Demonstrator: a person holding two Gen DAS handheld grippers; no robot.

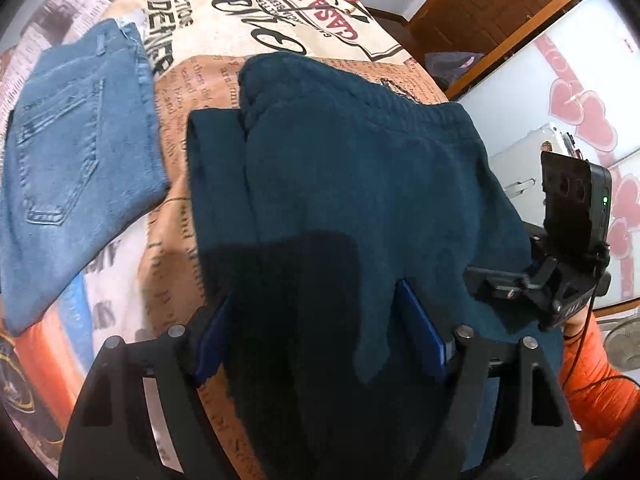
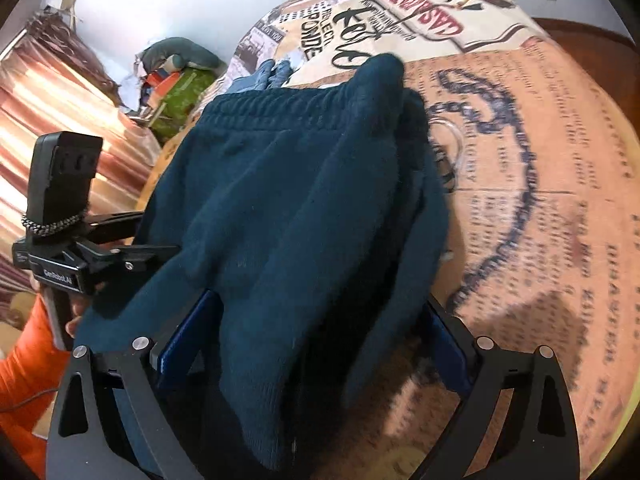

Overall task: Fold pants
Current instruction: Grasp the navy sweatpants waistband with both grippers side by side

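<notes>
Dark teal sweatpants point(image 1: 360, 168) lie partly folded on the printed bedspread point(image 1: 280, 12), waistband far from me; they also show in the right wrist view point(image 2: 288, 184). My left gripper point(image 1: 320, 336) has its blue pads point(image 1: 420, 332) wide apart, with the near edge of the pants draped between them. My right gripper point(image 2: 316, 340) also stands wide, its pads point(image 2: 188, 332) on either side of a fold of the pants. The fabric hides both sets of fingertips. Each gripper shows in the other's view, the right point(image 1: 560, 276) and the left point(image 2: 80, 248).
Folded blue jeans point(image 1: 76, 152) lie on the bed to the left of the sweatpants. A pile of items point(image 2: 176, 80) sits beyond the bed's far left side by a curtain. A wooden door point(image 1: 500, 8) and a fan point(image 1: 624, 340) are at the right.
</notes>
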